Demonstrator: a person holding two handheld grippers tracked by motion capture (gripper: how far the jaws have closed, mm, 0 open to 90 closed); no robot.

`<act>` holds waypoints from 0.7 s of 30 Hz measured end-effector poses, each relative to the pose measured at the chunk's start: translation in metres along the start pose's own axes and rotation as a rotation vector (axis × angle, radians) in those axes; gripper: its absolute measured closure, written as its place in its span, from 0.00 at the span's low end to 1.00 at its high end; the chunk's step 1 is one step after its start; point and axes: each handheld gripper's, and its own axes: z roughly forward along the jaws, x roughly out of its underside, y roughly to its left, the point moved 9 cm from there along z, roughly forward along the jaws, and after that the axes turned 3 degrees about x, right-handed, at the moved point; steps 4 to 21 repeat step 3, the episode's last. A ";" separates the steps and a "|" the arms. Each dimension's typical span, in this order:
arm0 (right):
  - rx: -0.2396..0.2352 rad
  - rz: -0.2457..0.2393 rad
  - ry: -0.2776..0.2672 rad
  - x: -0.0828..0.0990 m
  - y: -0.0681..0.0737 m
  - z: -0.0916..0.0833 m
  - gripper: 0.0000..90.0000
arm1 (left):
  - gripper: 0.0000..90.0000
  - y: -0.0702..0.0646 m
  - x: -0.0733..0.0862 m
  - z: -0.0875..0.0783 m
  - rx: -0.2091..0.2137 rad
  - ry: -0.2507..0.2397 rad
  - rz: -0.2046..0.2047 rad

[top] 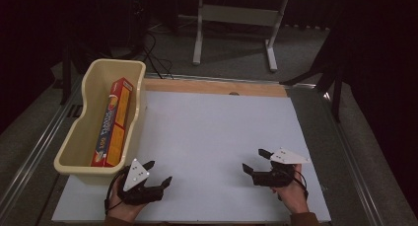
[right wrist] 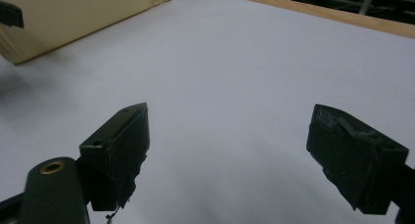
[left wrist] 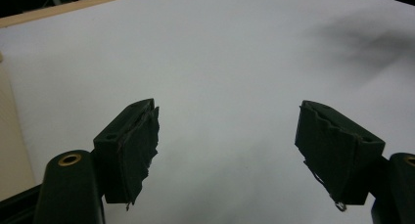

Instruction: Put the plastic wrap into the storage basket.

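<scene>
Both the left gripper [top: 158, 173] and right gripper [top: 256, 161] hover with fingers wide, holding nothing. Reaching carelessly, the left could knock the bin [top: 87, 117] beside it holding the box [top: 113, 122].

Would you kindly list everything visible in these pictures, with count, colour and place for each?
bin: one, cream plastic, on the left edge of the table.
box: one, long, orange and red with a blue panel, lying lengthwise inside the bin.
table: one, white top with a wooden strip along its far edge, centre of the high view.
stand: one, white metal legs, on the floor beyond the table.
cables: a few, black, on the floor behind the bin.
left gripper: one, black with a grey plate, near the bin's front end, jaws apart and empty.
right gripper: one, black with a grey plate, front right of the table, jaws apart and empty.
</scene>
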 end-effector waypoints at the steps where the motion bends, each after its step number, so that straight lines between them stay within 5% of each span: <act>1: 0.001 0.003 -0.003 0.002 -0.001 -0.004 0.17 | 0.27 0.000 0.000 0.000 -0.001 -0.001 0.000; 21: -0.007 -0.006 -0.020 0.005 -0.001 -0.011 0.16 | 0.27 0.000 0.000 0.000 -0.001 -0.001 0.003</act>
